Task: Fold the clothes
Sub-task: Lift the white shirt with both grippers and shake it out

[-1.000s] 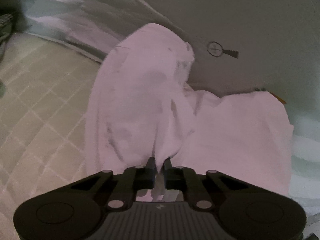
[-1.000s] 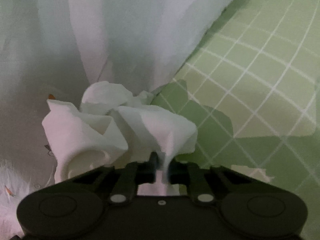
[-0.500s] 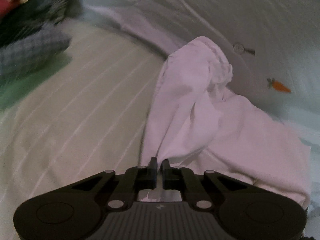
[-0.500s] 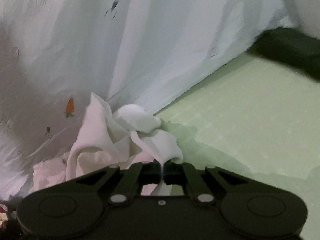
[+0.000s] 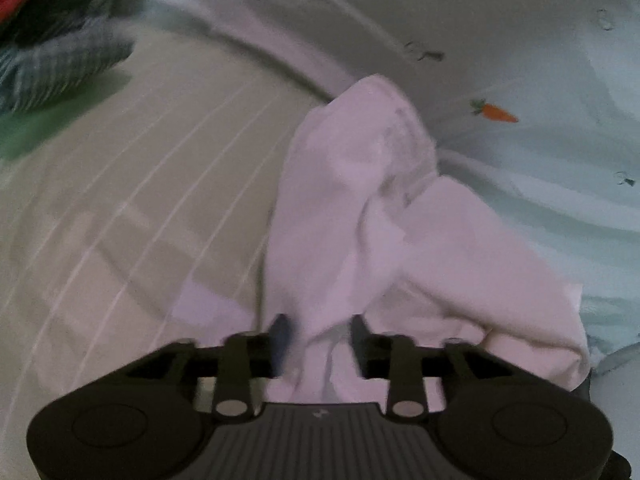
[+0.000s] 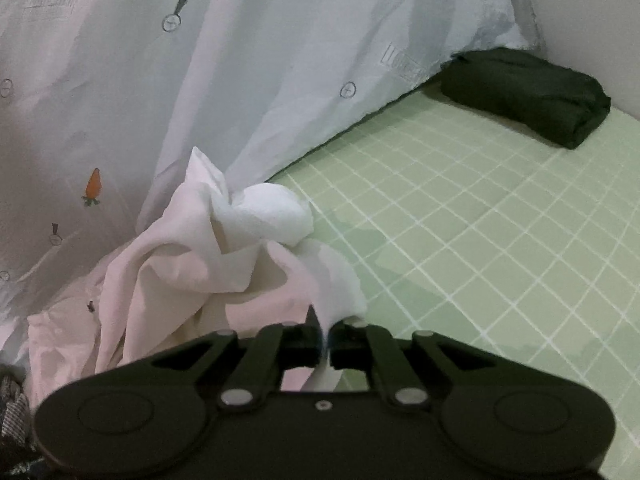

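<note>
A crumpled white garment (image 5: 360,208) lies on the checked green bed sheet (image 5: 132,208), against a pale quilt. My left gripper (image 5: 320,340) is open, its fingers apart on either side of a fold of the garment. In the right wrist view the same white garment (image 6: 208,264) is bunched up. My right gripper (image 6: 326,338) is shut on an edge of it, just above the sheet (image 6: 480,240).
A pale quilt with carrot prints (image 6: 240,60) rises behind the garment and also shows in the left wrist view (image 5: 520,80). A folded dark garment (image 6: 528,96) lies at the far right by the wall. A plaid and dark clothes pile (image 5: 56,52) sits at the far left.
My left gripper has opened and let go of the white garment. Both grippers have come down toward the sheet; the right one still pinches the cloth.
</note>
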`<act>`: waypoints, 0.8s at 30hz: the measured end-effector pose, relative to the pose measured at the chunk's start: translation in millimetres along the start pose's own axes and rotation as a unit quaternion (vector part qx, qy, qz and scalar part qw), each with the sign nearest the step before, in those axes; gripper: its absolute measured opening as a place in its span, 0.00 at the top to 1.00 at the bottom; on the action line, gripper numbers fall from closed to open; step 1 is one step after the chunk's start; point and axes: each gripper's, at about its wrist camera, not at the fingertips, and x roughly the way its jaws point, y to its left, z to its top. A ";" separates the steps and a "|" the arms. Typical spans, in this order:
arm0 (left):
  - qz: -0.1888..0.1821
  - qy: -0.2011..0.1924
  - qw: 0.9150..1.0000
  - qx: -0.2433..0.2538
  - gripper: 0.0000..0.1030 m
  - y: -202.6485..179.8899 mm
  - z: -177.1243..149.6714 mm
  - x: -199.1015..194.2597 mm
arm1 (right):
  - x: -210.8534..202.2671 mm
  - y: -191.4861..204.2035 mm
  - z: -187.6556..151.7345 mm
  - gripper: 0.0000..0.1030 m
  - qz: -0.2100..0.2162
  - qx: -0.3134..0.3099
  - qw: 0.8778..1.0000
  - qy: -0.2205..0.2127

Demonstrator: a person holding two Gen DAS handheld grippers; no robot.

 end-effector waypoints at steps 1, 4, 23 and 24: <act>0.001 -0.001 1.000 0.001 0.51 -2.5 3.1 4.2 | 1.9 -2.0 -1.0 0.90 -0.001 0.004 1.000 0.006; 0.007 0.000 1.000 0.006 0.40 -8.2 15.0 18.2 | 11.1 -4.4 -2.3 0.84 -0.006 0.014 1.000 0.024; 0.056 -0.015 0.995 0.083 0.23 -17.9 113.3 96.1 | 55.9 15.6 -9.6 0.37 -0.050 -0.003 0.996 0.077; 0.047 -0.013 0.995 0.088 0.23 -17.6 116.2 100.4 | 57.8 16.4 -9.5 0.36 -0.055 -0.004 0.995 0.078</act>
